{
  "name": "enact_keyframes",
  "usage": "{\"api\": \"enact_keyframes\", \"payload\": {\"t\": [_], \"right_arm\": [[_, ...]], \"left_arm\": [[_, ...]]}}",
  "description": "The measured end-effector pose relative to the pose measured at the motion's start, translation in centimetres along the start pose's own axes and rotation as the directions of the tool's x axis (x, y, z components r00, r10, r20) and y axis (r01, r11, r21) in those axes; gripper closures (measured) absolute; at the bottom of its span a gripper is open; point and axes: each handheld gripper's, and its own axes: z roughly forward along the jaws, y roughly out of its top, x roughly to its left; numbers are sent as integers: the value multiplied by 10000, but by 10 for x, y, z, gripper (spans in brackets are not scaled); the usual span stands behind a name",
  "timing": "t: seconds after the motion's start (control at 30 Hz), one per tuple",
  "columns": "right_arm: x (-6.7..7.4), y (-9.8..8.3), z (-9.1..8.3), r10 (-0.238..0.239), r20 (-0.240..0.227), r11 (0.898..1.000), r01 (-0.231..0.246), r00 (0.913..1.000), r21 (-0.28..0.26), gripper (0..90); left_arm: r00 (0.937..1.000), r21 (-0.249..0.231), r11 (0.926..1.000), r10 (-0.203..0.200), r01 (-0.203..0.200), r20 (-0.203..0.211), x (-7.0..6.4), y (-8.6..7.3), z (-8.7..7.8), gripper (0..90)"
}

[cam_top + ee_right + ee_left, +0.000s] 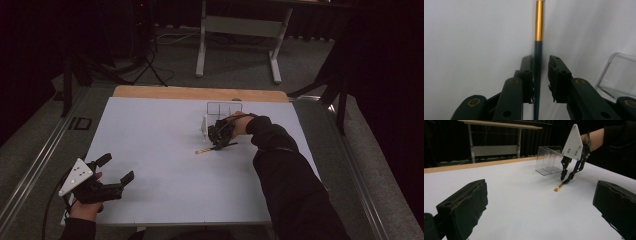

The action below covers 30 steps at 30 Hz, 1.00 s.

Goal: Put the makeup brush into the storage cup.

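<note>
A thin brush lies on the white table, with a dark handle (537,62), a gold ferrule (539,21) and a tan tip (202,150) (558,187). My right gripper (219,141) (566,180) (540,60) points down over the handle and straddles it. The jaws stand narrow; the left pad is at the handle and a slit shows on the other side, so it is open. My left gripper (117,168) (540,200) rests near the front left of the table, wide open with nothing between its fingers.
A clear plastic divided holder (224,109) (549,160) (616,72) stands just behind the right gripper. A wooden strip (200,93) runs along the table's far edge. Beyond it stand a desk frame (237,30) and a tripod (147,60) on the floor.
</note>
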Motion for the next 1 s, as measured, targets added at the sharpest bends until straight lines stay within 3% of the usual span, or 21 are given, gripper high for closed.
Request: {"api": "enact_keyframes", "payload": {"t": [0.43,0.67,0.73,0.77,0.83,0.93,1.0], "right_arm": [[1,5,6,-259,-323,9988,272,9991,403,827],[1,6,-2,170,-575,9998,-162,9982,137,832],[2,5,-9,715,-603,9974,-717,9956,-2,832],[2,3,-14,1240,-633,9923,-1239,9903,53,832],[3,3,-16,1451,-597,9894,-1451,9876,47,832],[6,0,-21,2232,-663,9746,-2238,9725,-12,833],[8,-2,-22,2504,-743,9678,-2517,9653,-85,833]], "left_arm": [[10000,-46,10000,1,-1,-92,0,1,-1,0],[9999,-99,9999,17,-19,-139,-1,1,-1,0],[9999,-99,9999,19,-21,-132,-1,1,-1,0],[9999,-102,9999,31,-32,-151,-1,1,-1,0],[9999,-103,9999,34,-35,-152,-1,2,-1,0],[9999,-86,9999,70,-71,-151,-1,2,-1,0],[9998,-70,9999,85,-86,-162,-2,2,-1,0]]}}
